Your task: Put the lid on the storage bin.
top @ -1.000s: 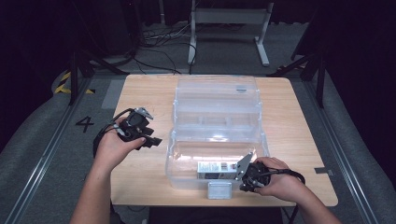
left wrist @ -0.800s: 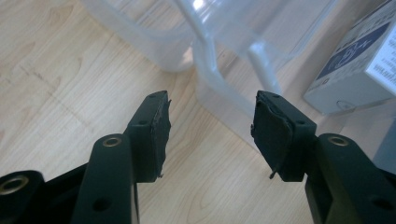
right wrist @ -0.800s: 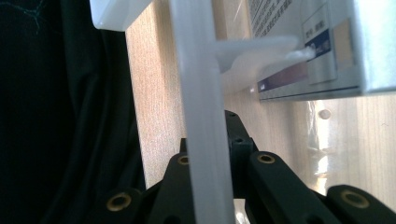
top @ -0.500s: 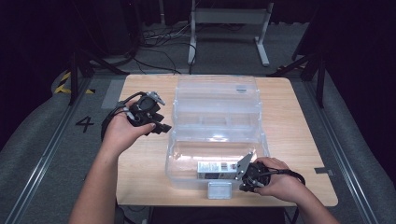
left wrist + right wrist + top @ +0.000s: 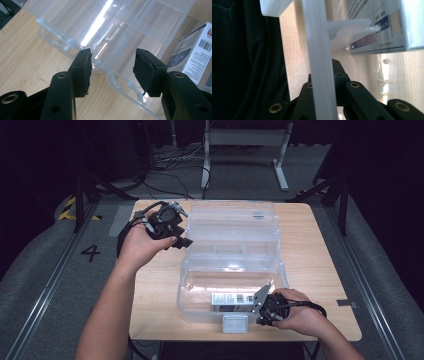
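A clear plastic box (image 5: pixel 192 307) stands open on the wooden table (image 5: pixel 320 250), its lid (image 5: pixel 230 222) laid back on the far side. A small white carton (image 5: pixel 229 300) lies in the base. My right gripper (image 5: pixel 261 311) is shut on the box's front wall near the latch (image 5: pixel 234 323); in the right gripper view the clear wall (image 5: pixel 318 50) runs between the closed jaws of that gripper (image 5: pixel 323 86). My left gripper (image 5: pixel 183 240) hovers open beside the lid's left edge. The left gripper (image 5: pixel 112 66) has nothing between its jaws, with the lid's hinge side (image 5: pixel 110 32) and the carton (image 5: pixel 193 56) beyond them.
Bare wood lies to the left and right of the box. The table's front edge (image 5: pixel 200 337) is just below the latch. Beyond the table are a grey floor, cables and a metal stand (image 5: pixel 245 140).
The left hand has lifted and moved away from me, from beside the base to beside the lid's left edge. The right hand and the box have stayed still.
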`<control>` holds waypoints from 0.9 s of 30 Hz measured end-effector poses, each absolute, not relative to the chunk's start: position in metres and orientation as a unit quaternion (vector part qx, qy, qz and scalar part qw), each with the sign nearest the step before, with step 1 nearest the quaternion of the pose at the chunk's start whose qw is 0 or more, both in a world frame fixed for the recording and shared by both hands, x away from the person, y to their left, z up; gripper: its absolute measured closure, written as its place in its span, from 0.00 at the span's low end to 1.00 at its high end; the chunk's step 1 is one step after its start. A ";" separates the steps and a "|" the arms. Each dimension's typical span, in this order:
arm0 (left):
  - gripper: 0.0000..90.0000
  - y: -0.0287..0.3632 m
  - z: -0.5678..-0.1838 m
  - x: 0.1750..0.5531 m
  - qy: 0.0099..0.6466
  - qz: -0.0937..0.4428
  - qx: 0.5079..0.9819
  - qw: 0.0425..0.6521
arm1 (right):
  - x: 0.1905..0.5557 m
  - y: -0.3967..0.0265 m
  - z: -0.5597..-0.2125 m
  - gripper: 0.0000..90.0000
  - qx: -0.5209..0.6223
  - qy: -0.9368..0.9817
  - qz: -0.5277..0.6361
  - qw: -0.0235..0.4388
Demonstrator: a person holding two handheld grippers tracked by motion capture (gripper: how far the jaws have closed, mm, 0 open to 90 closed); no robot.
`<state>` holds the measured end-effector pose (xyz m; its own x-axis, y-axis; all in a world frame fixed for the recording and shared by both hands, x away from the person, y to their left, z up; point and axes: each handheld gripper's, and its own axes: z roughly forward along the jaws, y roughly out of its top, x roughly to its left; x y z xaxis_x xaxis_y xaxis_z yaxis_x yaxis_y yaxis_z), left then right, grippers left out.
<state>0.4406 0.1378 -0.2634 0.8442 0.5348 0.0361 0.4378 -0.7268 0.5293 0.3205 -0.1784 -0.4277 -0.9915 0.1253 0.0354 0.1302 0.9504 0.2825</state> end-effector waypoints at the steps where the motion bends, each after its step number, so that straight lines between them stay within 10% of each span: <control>1: 0.54 0.135 -0.261 0.442 0.260 0.095 0.925 0.260 | 0.320 -0.179 -0.427 0.97 -0.064 -0.988 -0.143 0.009; 27: 0.53 0.063 -0.257 0.481 0.192 0.096 0.948 0.236 | 0.320 -0.178 -0.428 0.97 -0.066 -0.988 -0.139 0.008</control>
